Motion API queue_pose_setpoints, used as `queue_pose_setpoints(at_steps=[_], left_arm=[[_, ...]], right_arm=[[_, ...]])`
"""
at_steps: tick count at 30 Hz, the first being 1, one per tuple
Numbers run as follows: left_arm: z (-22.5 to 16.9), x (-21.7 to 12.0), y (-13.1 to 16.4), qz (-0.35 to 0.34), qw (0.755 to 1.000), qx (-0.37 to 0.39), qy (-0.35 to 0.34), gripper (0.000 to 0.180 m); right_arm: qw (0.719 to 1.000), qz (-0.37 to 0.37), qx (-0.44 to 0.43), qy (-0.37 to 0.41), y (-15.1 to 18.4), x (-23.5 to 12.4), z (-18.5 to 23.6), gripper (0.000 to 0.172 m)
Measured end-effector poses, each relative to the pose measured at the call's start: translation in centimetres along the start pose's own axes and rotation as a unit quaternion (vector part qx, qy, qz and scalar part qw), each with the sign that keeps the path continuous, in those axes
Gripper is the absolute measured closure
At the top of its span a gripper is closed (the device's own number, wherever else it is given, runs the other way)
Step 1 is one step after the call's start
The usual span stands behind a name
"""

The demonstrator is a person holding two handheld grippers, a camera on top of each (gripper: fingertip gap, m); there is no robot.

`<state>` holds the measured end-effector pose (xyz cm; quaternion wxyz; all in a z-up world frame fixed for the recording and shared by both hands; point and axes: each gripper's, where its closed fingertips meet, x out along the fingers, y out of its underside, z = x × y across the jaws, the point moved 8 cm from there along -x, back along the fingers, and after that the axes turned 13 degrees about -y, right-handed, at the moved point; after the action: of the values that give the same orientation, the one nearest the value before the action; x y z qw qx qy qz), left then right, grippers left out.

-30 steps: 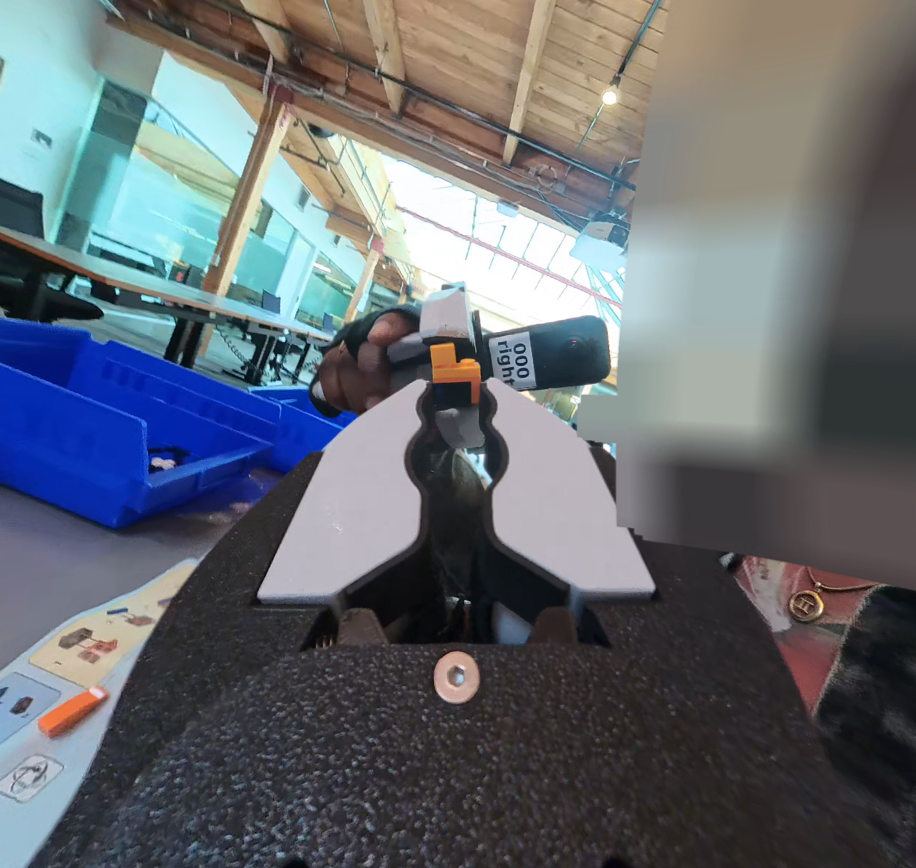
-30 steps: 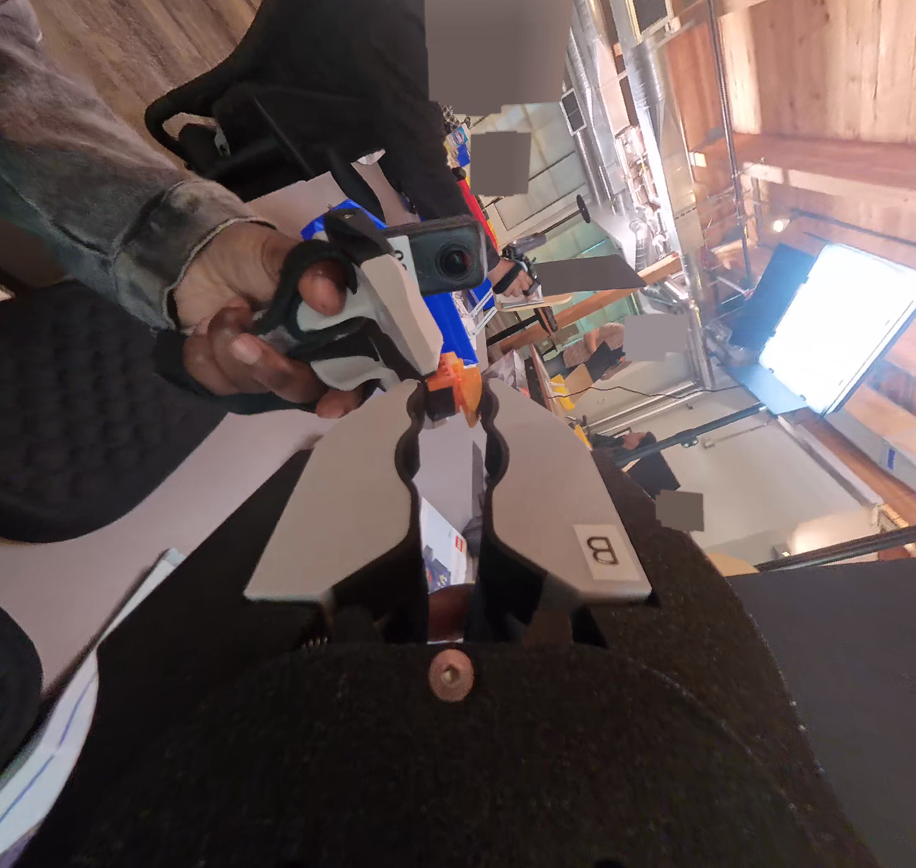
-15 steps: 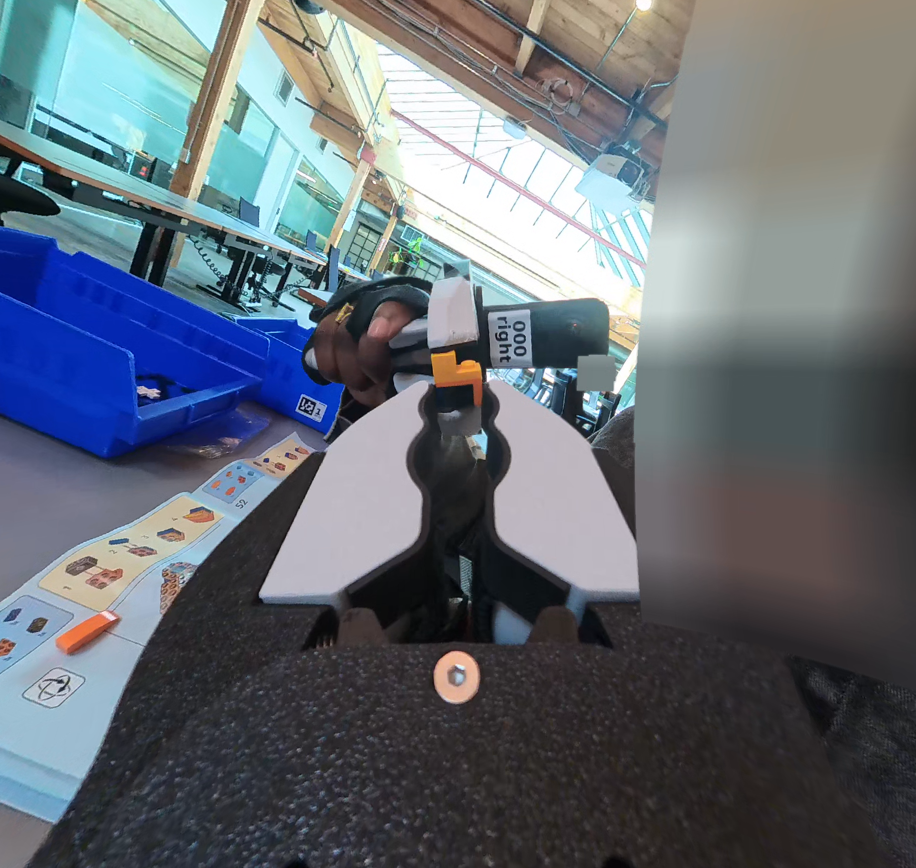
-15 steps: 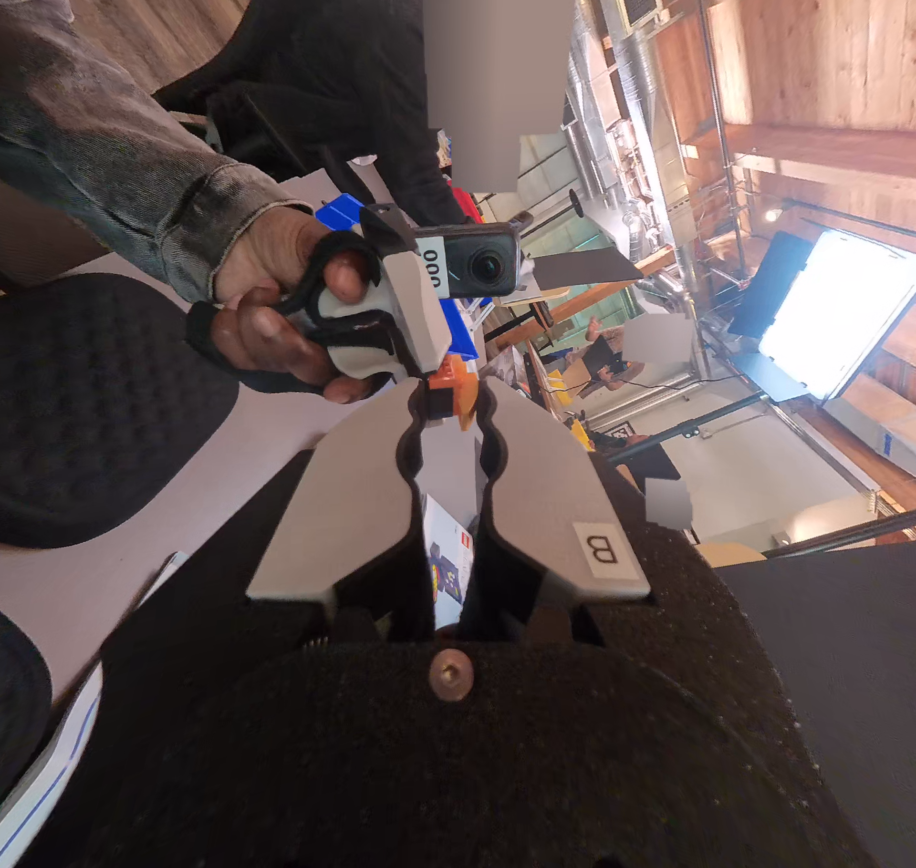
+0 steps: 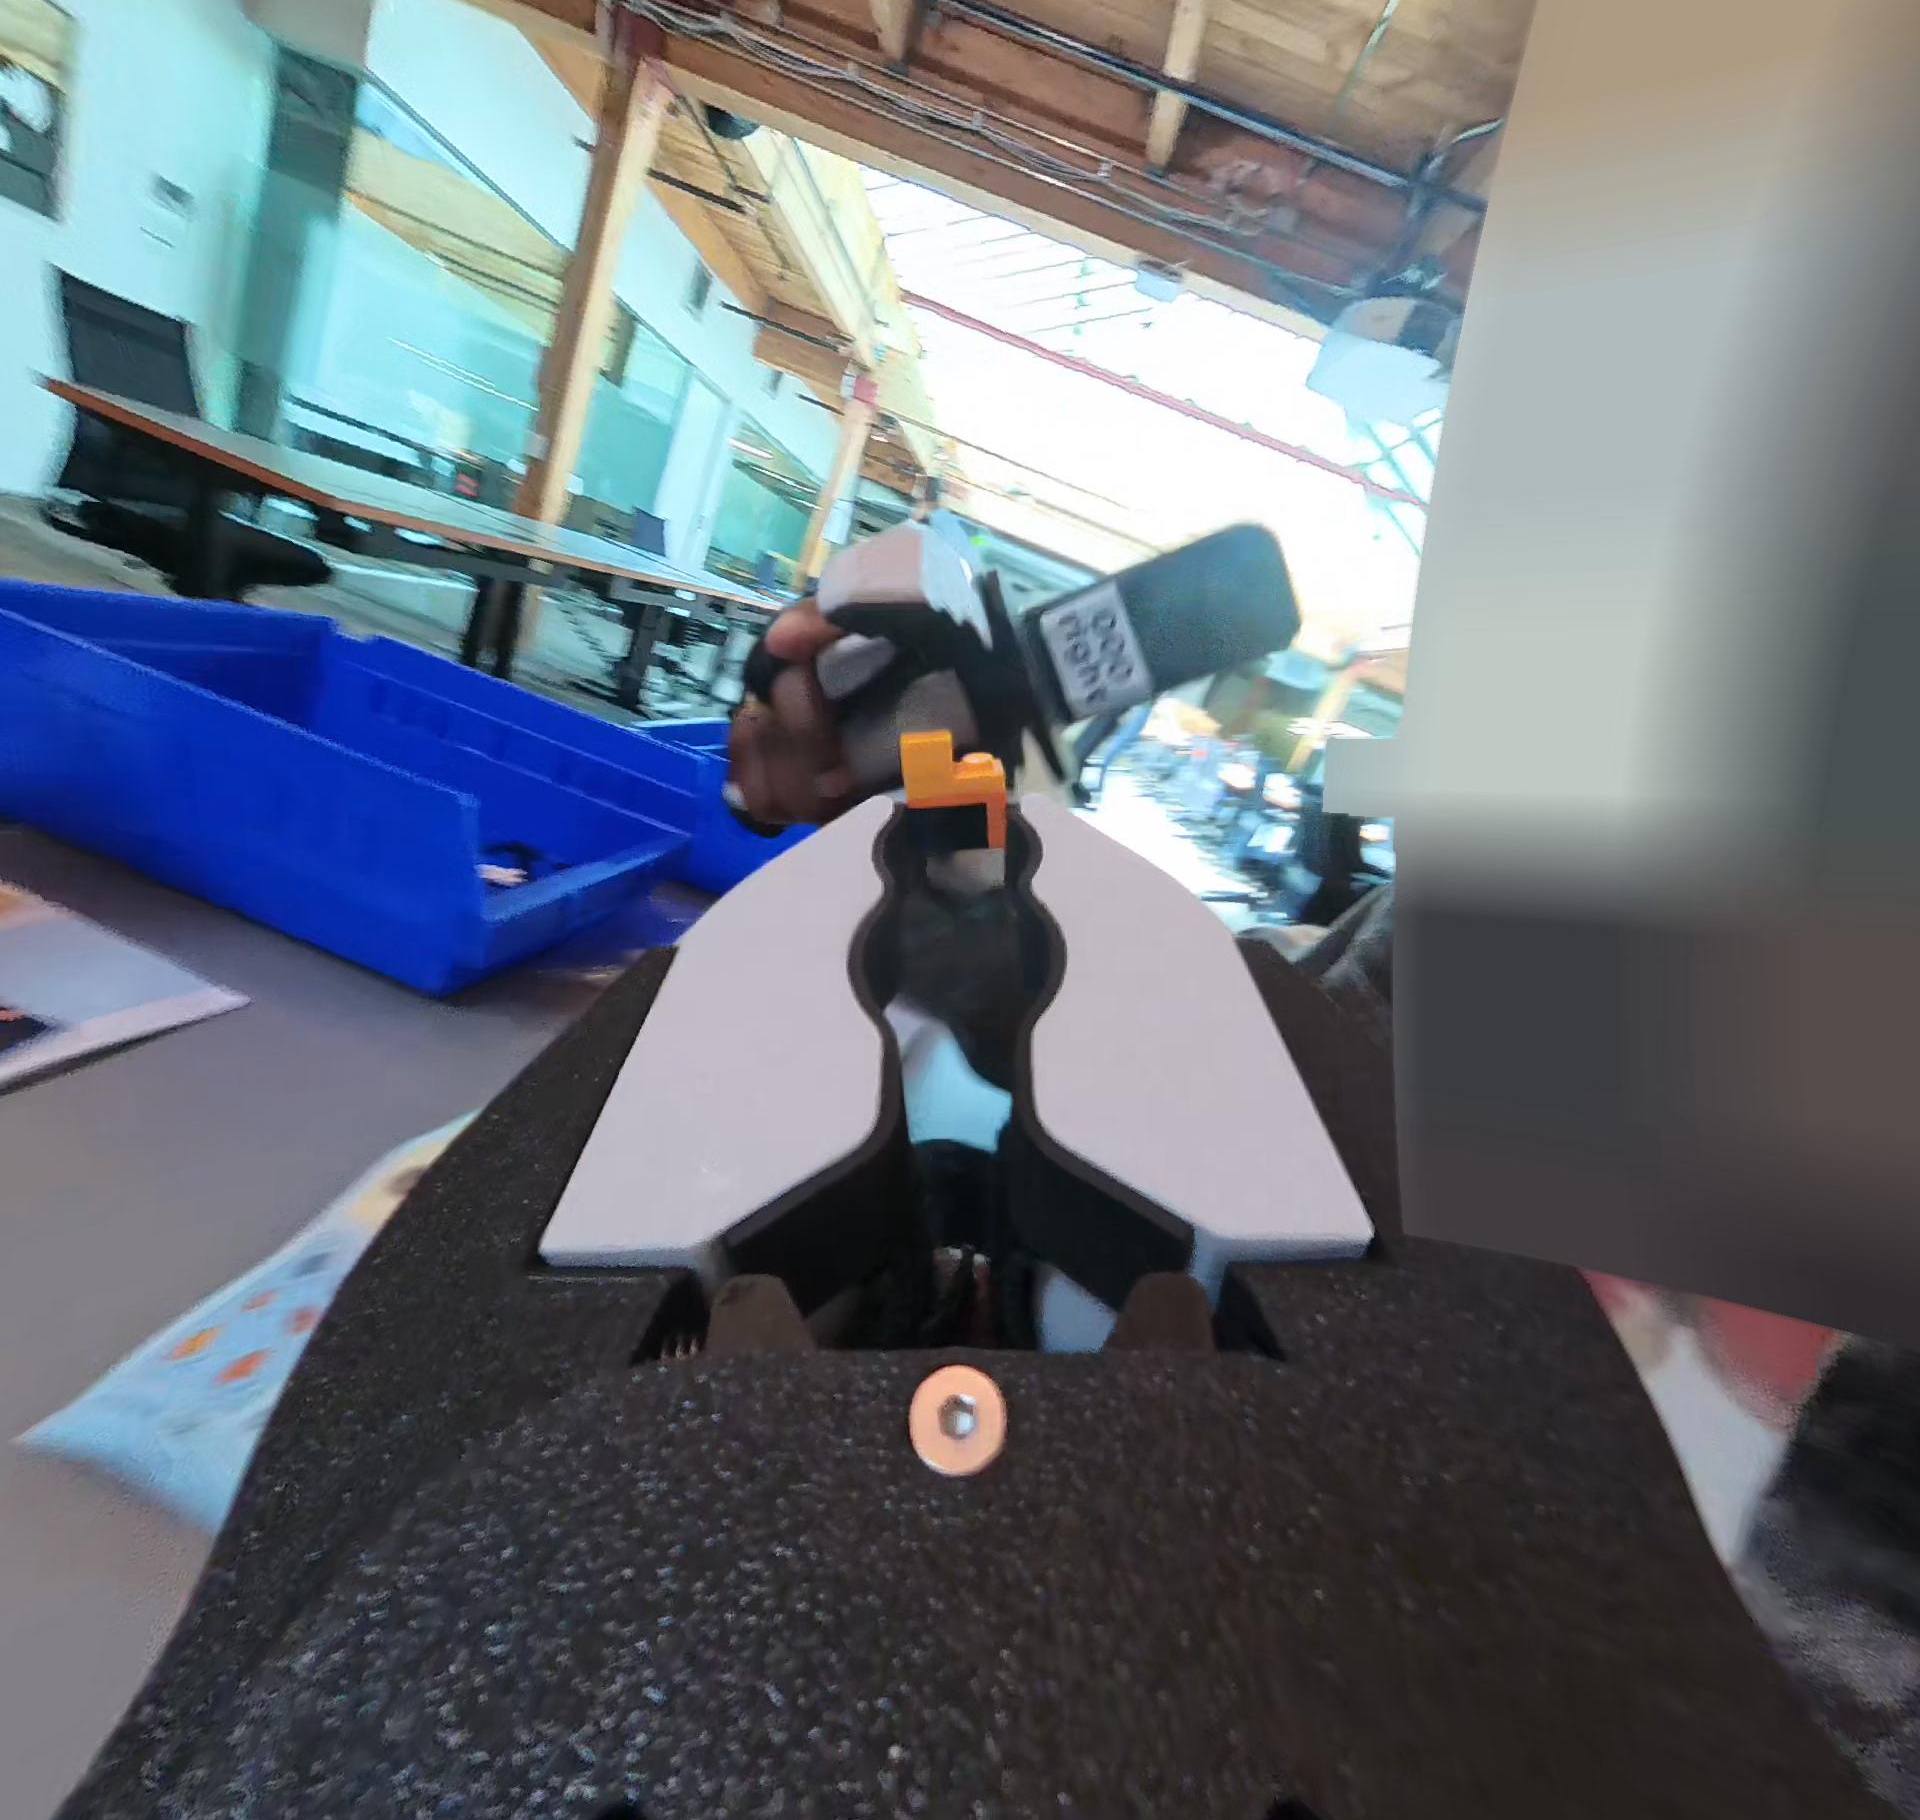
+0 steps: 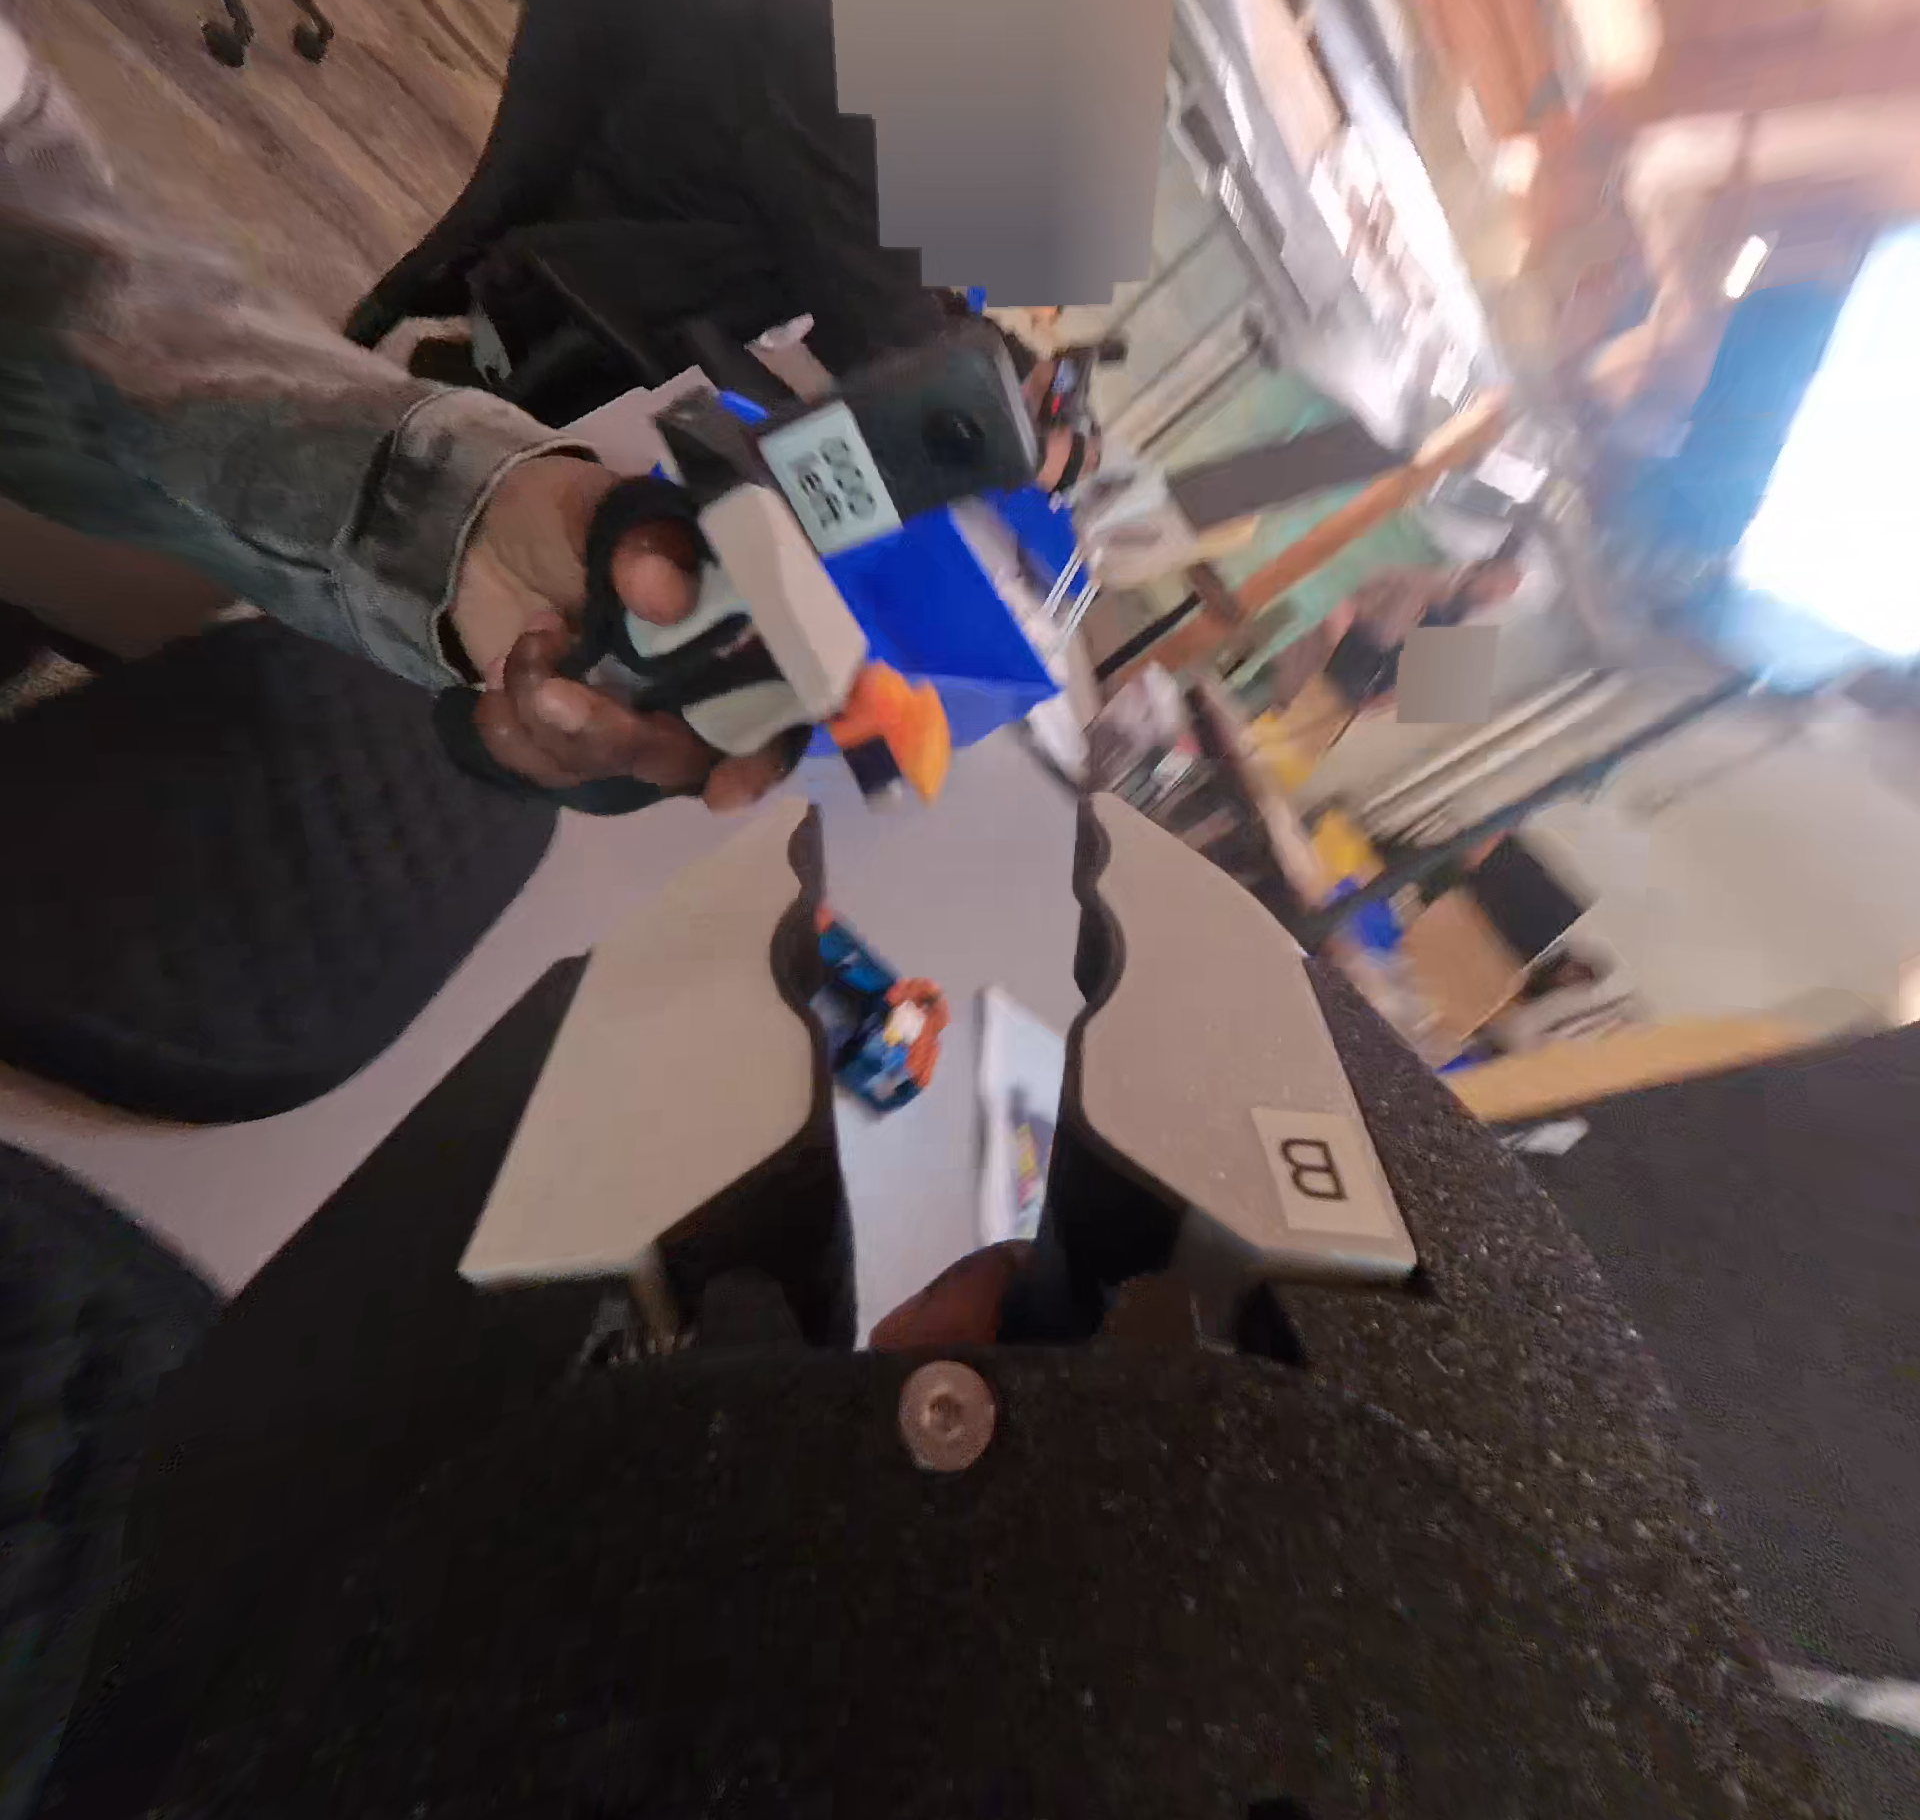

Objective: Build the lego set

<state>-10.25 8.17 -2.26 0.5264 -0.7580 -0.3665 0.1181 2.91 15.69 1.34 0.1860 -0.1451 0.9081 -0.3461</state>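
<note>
Your left gripper (image 5: 951, 814) is clamped on a small orange stepped plastic brick assembly (image 5: 951, 783) at its fingertips. Your right gripper (image 6: 945, 814) stands apart with bare jaws, just short of that brick (image 6: 894, 731); a blue plastic bin (image 5: 312, 783) lies to the left gripper's left.

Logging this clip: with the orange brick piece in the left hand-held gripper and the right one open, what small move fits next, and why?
Probably draw the right hand-held gripper back a little. Its fingers stand apart with nothing between them, while the left hand-held gripper grips the orange brick piece at its tips, close by in the air above the grey table.
</note>
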Motion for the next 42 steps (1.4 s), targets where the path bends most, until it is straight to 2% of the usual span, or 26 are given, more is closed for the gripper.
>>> queue_pose_setpoints(at_steps=[2, 3, 5, 6, 7, 8, 11, 14, 15, 16, 18, 20, 23, 25, 27, 30, 35, 42], left_arm=[[1.1, -1.1, 0.2, -0.001, 0.999, 0.030, -0.040, 0.164], [1.6, -1.6, 0.6, 0.002, 0.998, 0.039, -0.050, 0.164], [2.5, -2.2, 1.5, 0.006, 0.996, 0.050, -0.073, 0.164], [3.1, -2.4, 2.1, 0.012, 0.995, 0.051, -0.082, 0.164], [3.5, -2.4, 2.7, 0.018, 0.995, 0.048, -0.085, 0.164], [3.8, -2.4, 3.1, 0.021, 0.996, 0.041, -0.080, 0.164], [4.6, -2.4, 3.9, 0.024, 0.997, 0.009, -0.071, 0.164], [4.8, -2.5, 4.0, 0.025, 0.997, 0.006, -0.070, 0.165], [4.9, -2.5, 4.0, 0.023, 0.997, 0.001, -0.071, 0.165], [5.1, -2.6, 4.1, 0.019, 0.997, -0.008, -0.069, 0.164], [5.4, -2.6, 4.2, 0.010, 0.997, -0.036, -0.061, 0.164], [5.6, -2.7, 4.2, 0.000, 0.997, -0.054, -0.058, 0.165], [5.5, -2.8, 4.2, -0.005, 0.997, -0.054, -0.055, 0.164], [5.4, -2.6, 4.3, 0.002, 0.997, -0.047, -0.054, 0.164], [5.2, -2.4, 4.5, 0.011, 0.998, -0.034, -0.052, 0.164], [4.9, -2.1, 4.8, 0.023, 0.998, -0.015, -0.052, 0.164], [4.6, -2.1, 4.9, 0.017, 0.999, -0.007, -0.044, 0.164], [4.4, -2.3, 4.6, 0.000, 0.999, -0.008, -0.038, 0.164]], right_arm=[[0.989, 0.022, 0.147, -0.026, 2.0, -1.4, -0.9, 0.136], [0.971, 0.048, 0.231, -0.042, 3.7, -1.7, -0.9, 0.137], [0.907, 0.130, 0.394, -0.070, 7.9, -1.6, 0.6, 0.142], [0.876, 0.166, 0.446, -0.085, 9.9, -1.2, 1.9, 0.146], [0.856, 0.187, 0.471, -0.101, 11.4, -0.6, 3.2, 0.148], [0.849, 0.201, 0.476, -0.106, 12.6, 0.1, 4.4, 0.148], [0.852, 0.252, 0.451, -0.083, 15.1, 1.4, 5.9, 0.148], [0.850, 0.275, 0.438, -0.094, 16.0, 1.7, 6.2, 0.152], [0.849, 0.281, 0.436, -0.101, 16.2, 1.8, 6.4, 0.155], [0.853, 0.281, 0.429, -0.102, 16.3, 1.9, 6.6, 0.164], [0.858, 0.266, 0.426, -0.102, 16.1, 1.9, 6.5, 0.164], [0.863, 0.208, 0.447, -0.106, 14.5, 1.4, 5.3, 0.164], [0.883, 0.077, 0.451, -0.102, 9.4, 0.2, 1.9, 0.164], [0.894, 0.042, 0.430, -0.122, 6.1, 0.0, 0.4, 0.164], [0.895, 0.057, 0.415, -0.154, 4.0, 0.7, -0.3, 0.164], [0.883, 0.106, 0.410, -0.200, 2.5, 2.3, -0.8, 0.164], [0.863, 0.200, 0.399, -0.238, 1.9, 4.2, -1.3, 0.164], [0.849, 0.240, 0.395, -0.255, 1.0, 5.0, -2.0, 0.164]])
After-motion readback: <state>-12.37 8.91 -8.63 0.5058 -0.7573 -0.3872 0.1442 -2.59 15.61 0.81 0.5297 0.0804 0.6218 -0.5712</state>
